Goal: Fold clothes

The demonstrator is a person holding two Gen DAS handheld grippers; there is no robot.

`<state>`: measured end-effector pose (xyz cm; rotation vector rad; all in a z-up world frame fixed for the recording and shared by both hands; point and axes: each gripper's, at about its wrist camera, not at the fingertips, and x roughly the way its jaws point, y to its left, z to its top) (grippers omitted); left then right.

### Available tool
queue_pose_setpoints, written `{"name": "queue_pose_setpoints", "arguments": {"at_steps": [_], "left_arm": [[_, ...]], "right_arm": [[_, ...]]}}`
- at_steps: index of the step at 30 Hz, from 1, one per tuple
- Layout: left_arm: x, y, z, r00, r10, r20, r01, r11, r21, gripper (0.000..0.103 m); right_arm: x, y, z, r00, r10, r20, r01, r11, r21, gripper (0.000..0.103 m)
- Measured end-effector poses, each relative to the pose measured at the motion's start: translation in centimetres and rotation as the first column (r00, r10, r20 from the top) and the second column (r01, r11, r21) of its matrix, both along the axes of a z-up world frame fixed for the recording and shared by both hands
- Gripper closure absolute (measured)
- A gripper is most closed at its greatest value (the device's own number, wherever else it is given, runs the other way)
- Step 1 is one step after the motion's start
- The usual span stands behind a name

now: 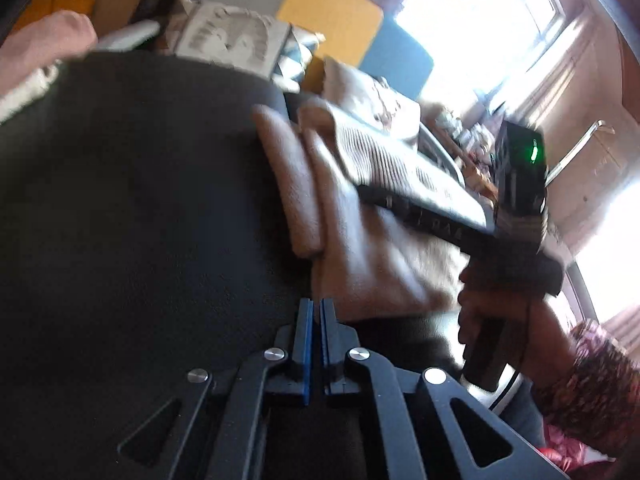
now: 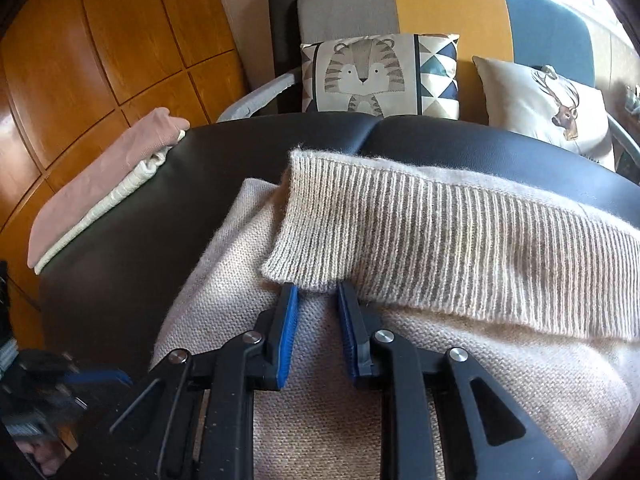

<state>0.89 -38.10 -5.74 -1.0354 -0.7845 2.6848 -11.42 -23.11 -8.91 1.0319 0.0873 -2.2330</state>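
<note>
A beige knit sweater lies on a black leather seat, with its ribbed hem folded back over the body. My right gripper is open, and its blue-padded fingertips are hidden under the near edge of the hem. In the left wrist view the sweater lies ahead to the right, and the right gripper reaches under the ribbed band, held by a hand. My left gripper is shut on nothing, low over the seat at the sweater's near edge.
A folded pink and white stack sits at the seat's left edge. A tiger cushion and a deer cushion lean against the sofa back behind. A wooden cabinet stands at the left. A bright window is at the far right.
</note>
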Motion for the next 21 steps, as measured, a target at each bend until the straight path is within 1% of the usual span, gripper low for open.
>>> {"name": "queue_pose_setpoints", "arguments": {"at_steps": [3, 7, 9, 12, 14, 18, 21], "left_arm": [[0.0, -0.2, 1.3, 0.998, 0.036, -0.053, -0.034, 0.999, 0.027, 0.100], [-4.1, 2.2, 1.7, 0.998, -0.057, -0.041, 0.058, 0.998, 0.022, 0.100], [-5.8, 2.6, 1.0, 0.999, -0.052, -0.004, 0.052, 0.999, 0.003, 0.099], [-6.8, 1.3, -0.9, 0.995, 0.010, 0.096, -0.017, 0.998, 0.066, 0.099], [-6.4, 0.8, -2.1, 0.989, 0.027, 0.143, -0.037, 0.997, 0.066, 0.100], [-5.3, 2.1, -2.4, 0.992, -0.003, 0.129, 0.006, 1.000, -0.029, 0.101], [-4.4, 3.2, -2.5, 0.993, -0.028, 0.118, 0.040, 0.994, -0.103, 0.101]], "right_arm": [[0.1, -0.1, 0.0, 1.000, 0.000, -0.009, 0.000, 1.000, 0.005, 0.080], [0.2, 0.0, 0.0, 1.000, 0.000, -0.011, 0.000, 1.000, 0.003, 0.080], [0.1, 0.1, -0.1, 1.000, 0.000, -0.005, 0.000, 1.000, -0.008, 0.080], [0.0, 0.3, -0.1, 1.000, 0.001, 0.001, -0.001, 1.000, -0.019, 0.080], [-0.1, 0.3, -0.2, 1.000, 0.001, 0.006, -0.001, 1.000, -0.027, 0.080], [-0.1, 0.4, -0.3, 1.000, 0.003, 0.010, -0.003, 0.999, -0.039, 0.080], [-0.1, 0.5, -0.3, 1.000, 0.004, 0.013, -0.004, 0.999, -0.040, 0.080]]}}
